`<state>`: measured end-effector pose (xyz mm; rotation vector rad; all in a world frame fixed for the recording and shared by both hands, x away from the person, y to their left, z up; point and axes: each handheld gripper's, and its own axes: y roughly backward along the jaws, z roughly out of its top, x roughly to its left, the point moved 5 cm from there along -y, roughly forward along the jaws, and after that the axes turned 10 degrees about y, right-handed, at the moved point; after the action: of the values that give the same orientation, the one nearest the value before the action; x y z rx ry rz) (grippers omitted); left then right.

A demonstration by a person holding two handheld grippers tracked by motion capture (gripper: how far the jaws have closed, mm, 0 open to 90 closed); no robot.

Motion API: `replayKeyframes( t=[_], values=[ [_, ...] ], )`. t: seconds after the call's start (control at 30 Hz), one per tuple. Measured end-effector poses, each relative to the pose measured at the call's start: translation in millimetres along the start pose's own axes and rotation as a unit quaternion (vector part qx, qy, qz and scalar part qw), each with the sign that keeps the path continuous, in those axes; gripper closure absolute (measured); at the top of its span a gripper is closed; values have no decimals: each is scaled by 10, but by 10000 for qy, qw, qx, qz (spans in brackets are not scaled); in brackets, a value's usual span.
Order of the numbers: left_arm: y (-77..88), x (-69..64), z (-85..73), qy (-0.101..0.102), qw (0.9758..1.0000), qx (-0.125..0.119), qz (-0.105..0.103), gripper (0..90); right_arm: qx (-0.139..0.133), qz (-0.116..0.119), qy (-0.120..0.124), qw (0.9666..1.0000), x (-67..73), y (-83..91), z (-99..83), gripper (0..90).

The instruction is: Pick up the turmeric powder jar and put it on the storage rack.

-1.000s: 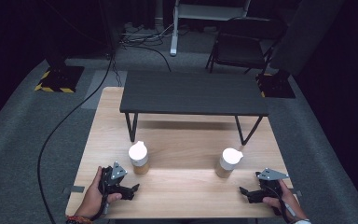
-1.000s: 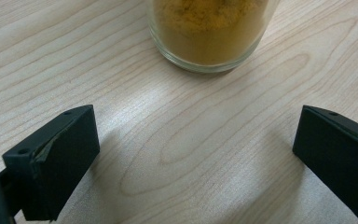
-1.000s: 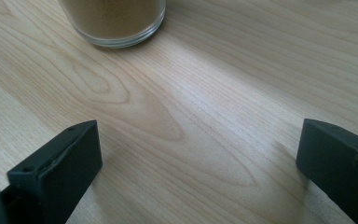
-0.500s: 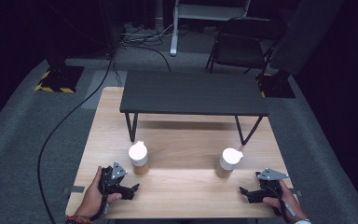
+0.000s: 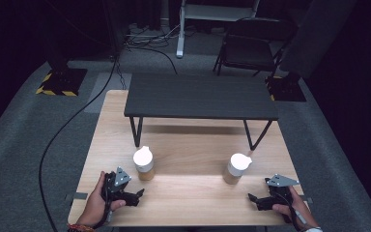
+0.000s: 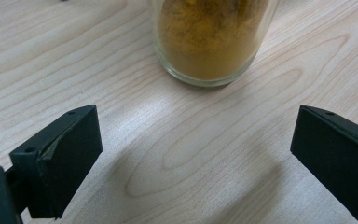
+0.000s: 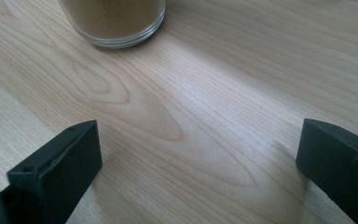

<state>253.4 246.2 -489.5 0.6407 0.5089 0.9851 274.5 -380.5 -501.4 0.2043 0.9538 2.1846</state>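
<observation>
High view puts two white-lidded glass jars on the wooden table point(image 5: 188, 203) — the left jar point(image 5: 144, 163) of yellow powder just ahead of my left gripper point(image 5: 137, 195), the right jar point(image 5: 237, 168) of tan powder near my right gripper point(image 5: 252, 199). Both sets of my jaws gape wide, empty, touching neither jar — a low black shelf point(image 5: 200, 96) stands behind.
</observation>
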Motion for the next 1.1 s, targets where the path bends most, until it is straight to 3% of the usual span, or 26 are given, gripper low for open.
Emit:
replayKeyframes(
  t=[0.27, 0.4, 0.77, 1.1],
  values=[
    [46, -21, -1, -59, 9999, -129, 48, 16, 0, -3, -2, 10000, -2, -1, 0, 0],
    [82, -12, -4, 69, 9997, -248, -25, 16, 2, -4, 1, 10000, -4, -1, 1, 0],
    [141, -27, -9, 125, 9988, -482, 26, 15, -3, -5, 3, 10000, -3, -2, -1, 0],
    [163, -43, 3, 76, 9985, -540, -26, 15, -3, -6, 3, 10000, -3, -2, 0, 0]
  ],
)
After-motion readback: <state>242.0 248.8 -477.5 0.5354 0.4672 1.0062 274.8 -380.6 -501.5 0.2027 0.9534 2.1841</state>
